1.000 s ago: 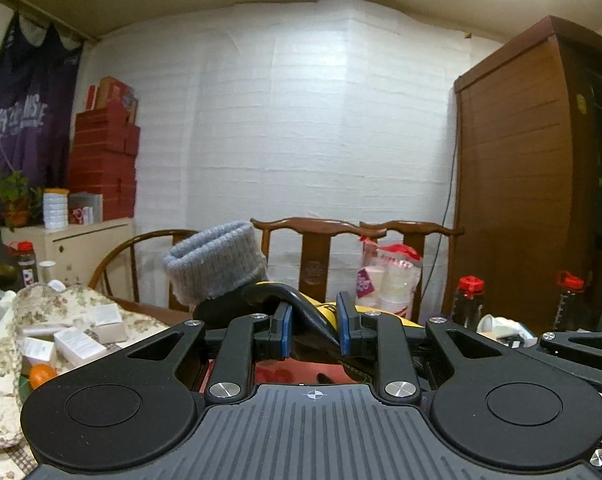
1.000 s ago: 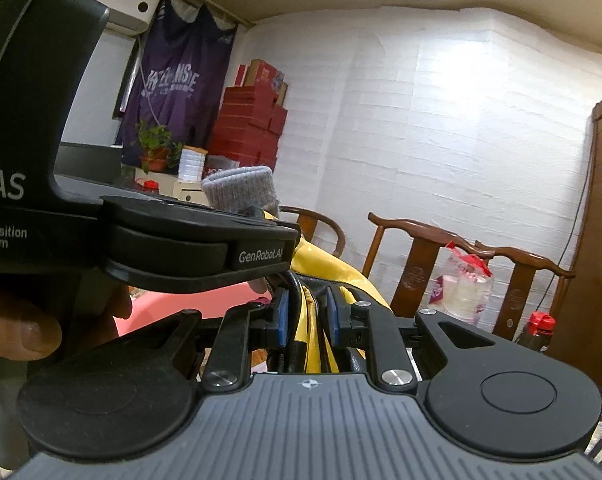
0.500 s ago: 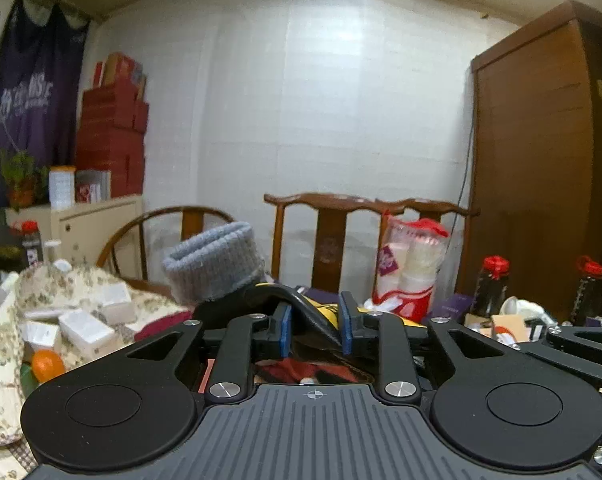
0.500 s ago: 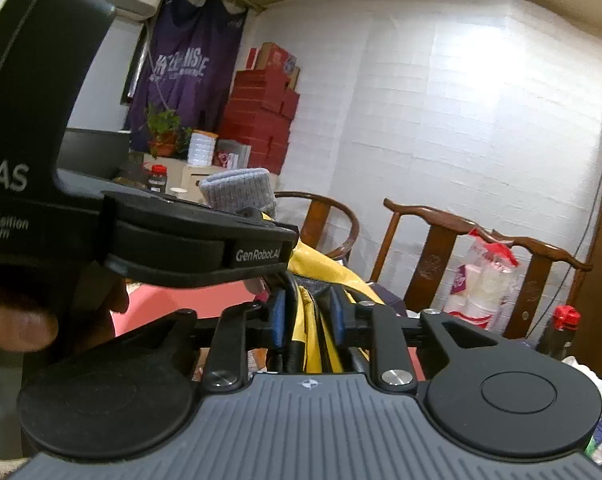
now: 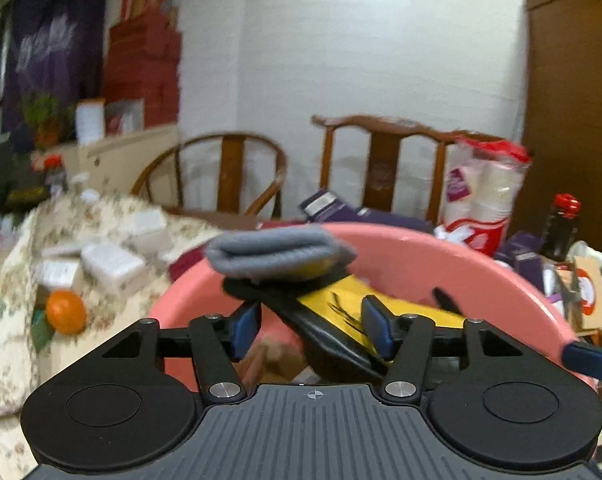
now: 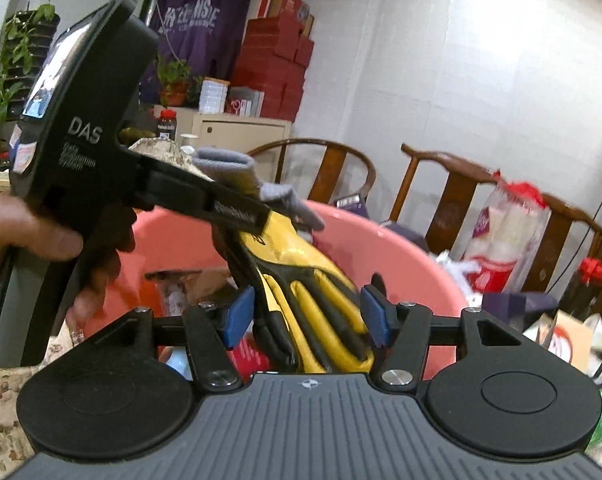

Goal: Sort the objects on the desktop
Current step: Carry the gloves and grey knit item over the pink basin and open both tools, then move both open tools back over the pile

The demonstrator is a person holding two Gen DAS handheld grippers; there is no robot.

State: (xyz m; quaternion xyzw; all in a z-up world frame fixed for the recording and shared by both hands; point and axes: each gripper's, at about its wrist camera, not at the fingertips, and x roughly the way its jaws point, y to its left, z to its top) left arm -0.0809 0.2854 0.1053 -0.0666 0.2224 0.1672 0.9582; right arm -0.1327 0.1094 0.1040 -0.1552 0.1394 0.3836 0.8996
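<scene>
A yellow and black work glove (image 6: 305,280) with a grey knit cuff (image 5: 277,254) lies over a pink basin (image 5: 481,272). My left gripper (image 5: 313,330) is open, its blue pads on either side of the glove, not pressing it. My right gripper (image 6: 307,320) is open too, with the glove's fingers between its pads. The left gripper's body (image 6: 89,128), held by a hand, shows in the right wrist view just above the glove's cuff. The basin also shows in the right wrist view (image 6: 401,248).
An orange (image 5: 65,312) and white boxes (image 5: 113,262) lie on a flowered cloth at left. A bag of cups (image 5: 485,196), a dark bottle (image 5: 561,228) and purple boxes stand behind the basin. Two wooden chairs (image 5: 381,152) stand at the far side.
Both grippers were shut on the glove and held it up. They have come down over the pink basin and opened, and the glove now lies loose between their pads.
</scene>
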